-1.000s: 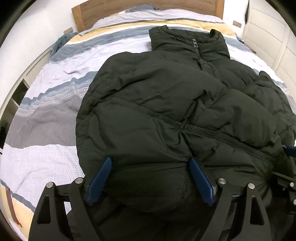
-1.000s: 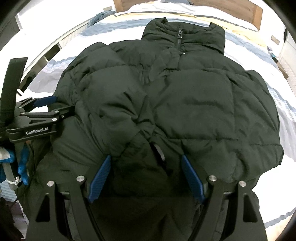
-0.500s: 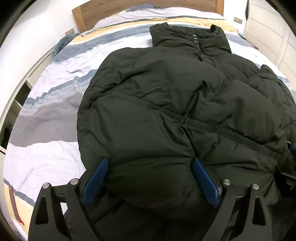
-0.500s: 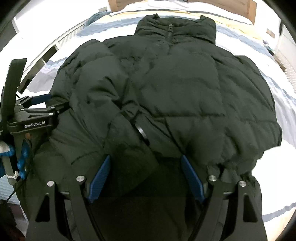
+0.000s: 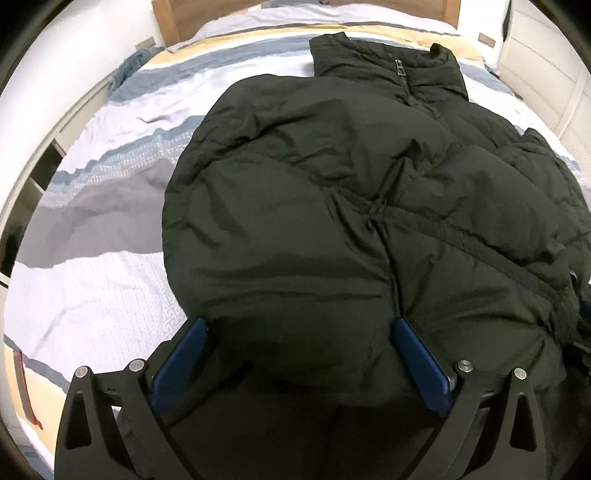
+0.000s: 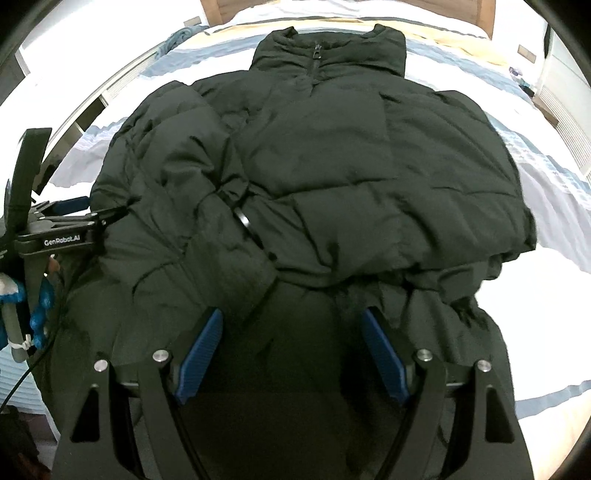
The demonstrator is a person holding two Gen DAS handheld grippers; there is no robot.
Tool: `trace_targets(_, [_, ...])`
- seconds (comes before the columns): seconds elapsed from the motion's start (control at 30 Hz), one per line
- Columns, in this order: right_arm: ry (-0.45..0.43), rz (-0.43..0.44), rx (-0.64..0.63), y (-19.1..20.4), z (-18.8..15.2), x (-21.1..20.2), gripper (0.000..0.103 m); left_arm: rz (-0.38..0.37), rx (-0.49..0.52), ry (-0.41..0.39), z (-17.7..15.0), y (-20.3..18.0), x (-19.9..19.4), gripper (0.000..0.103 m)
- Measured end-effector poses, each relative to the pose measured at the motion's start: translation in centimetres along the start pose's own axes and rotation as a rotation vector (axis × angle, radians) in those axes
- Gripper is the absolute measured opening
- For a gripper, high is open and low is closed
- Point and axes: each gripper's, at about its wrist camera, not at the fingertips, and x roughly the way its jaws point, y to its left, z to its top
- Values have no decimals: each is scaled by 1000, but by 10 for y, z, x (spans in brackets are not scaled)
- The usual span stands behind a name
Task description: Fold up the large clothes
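Home bedroom. Made-up bed point(image 5: 122, 206) fills both views, duvet cover in grey, white, blue and yellow bands. Wooden headboard point(image 5: 173, 22) against white wall. Pale panelled wardrobe doors point(image 5: 546, 74) along one side; low open-shelf unit point(image 5: 40, 173) along the other. Dark puffer jacket point(image 5: 332, 206) laid out on top.

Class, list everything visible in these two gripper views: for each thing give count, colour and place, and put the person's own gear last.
Puffer jacket: one, dark green-black, spread on the bed, collar at the far end.
Duvet: one, striped white, grey, blue, yellow, covering the bed.
Headboard: one, wooden, far end.
Left gripper: one, black with blue pads, jaws opening over the jacket's near edge.
Right gripper: one, black with blue pads, open over the jacket's hem.
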Motion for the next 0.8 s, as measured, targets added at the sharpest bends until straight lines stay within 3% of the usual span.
trace_targets(0.2, [-21, -4, 30, -24, 4, -20, 77, -13, -8, -2, -2, 20, -21, 102])
trace_targets(0.3, [-51, -11, 48, -42, 11, -35, 77, 20, 2, -28, 1, 33, -36, 102])
trace_targets(0.43, [-97, -22, 74, -67, 35, -47, 77, 27, -22, -76, 25, 56, -53, 102])
trace_targets(0.63, [-186, -30, 124, -109, 105, -40, 77, -25, -59, -145, 109, 78, -51, 102])
trace_targets(0.8, [-255, 2, 180, -143, 179, -22, 77, -106, -76, -152, 200, 84, -18, 102])
